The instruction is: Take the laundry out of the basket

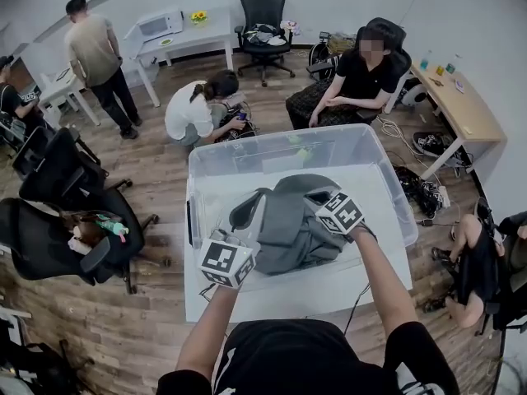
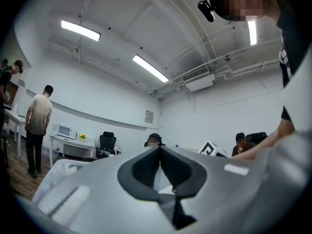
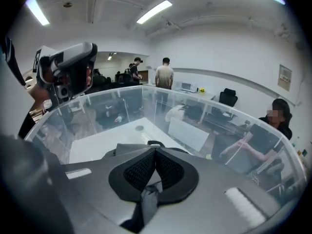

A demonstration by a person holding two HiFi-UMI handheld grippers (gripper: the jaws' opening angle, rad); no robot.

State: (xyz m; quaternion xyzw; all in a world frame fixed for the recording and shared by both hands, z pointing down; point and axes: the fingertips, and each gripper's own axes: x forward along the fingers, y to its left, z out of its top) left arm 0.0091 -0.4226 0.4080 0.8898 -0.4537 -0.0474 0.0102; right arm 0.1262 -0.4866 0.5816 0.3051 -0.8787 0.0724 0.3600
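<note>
The left gripper and the right gripper are both clamped on the grey garment, one at each side (cloth shows in each grip). The garment lies bunched inside the clear plastic bin on a white table

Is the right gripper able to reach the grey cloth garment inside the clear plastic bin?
Likely yes: the clear plastic bin is open-topped, and the right gripper grips a fold of the grey cloth garment.
</note>
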